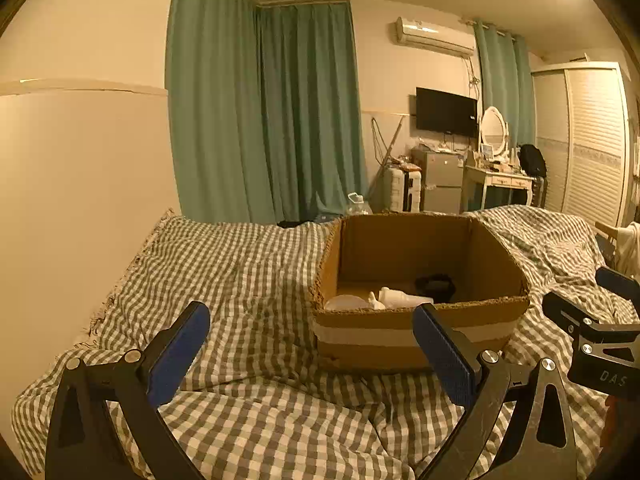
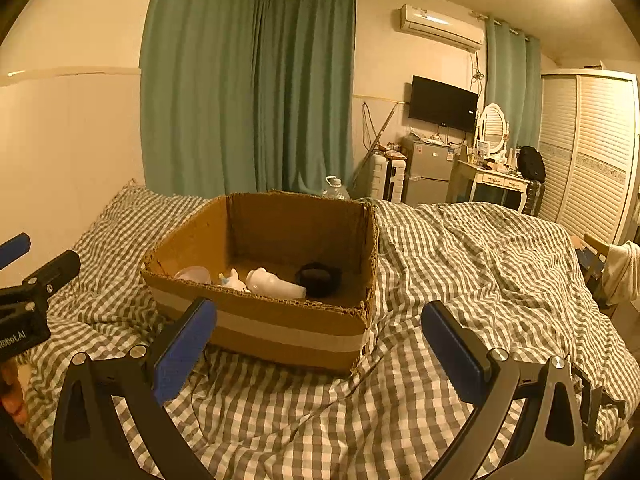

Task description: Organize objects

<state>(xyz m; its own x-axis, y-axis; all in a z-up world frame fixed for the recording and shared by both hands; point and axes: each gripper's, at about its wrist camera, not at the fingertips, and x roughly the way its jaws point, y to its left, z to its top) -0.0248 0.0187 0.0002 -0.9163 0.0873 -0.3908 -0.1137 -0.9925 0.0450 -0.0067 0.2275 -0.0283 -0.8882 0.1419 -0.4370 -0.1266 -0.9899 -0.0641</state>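
Observation:
An open cardboard box (image 1: 416, 332) (image 2: 280, 332) sits on the checked bedspread (image 1: 240, 272) (image 2: 460, 264). Inside it lie a white bottle (image 1: 402, 297) (image 2: 276, 284), a small white figure (image 2: 234, 281), a pale round lid or bowl (image 1: 346, 302) (image 2: 194, 274) and a black round object (image 1: 436, 285) (image 2: 319, 278). My left gripper (image 1: 312, 344) is open and empty, hovering in front of the box's near left corner. My right gripper (image 2: 320, 340) is open and empty, in front of the box's near right side. Each gripper shows at the edge of the other's view.
The bed runs to a cream wall (image 1: 80, 180) on the left. Beyond the bed are green curtains (image 1: 280, 120), a water jug (image 2: 335, 187), a small fridge (image 2: 428, 172), a dressing table with mirror (image 2: 492, 176) and a wardrobe (image 2: 588, 152). A chair with cloth (image 2: 620, 268) stands right.

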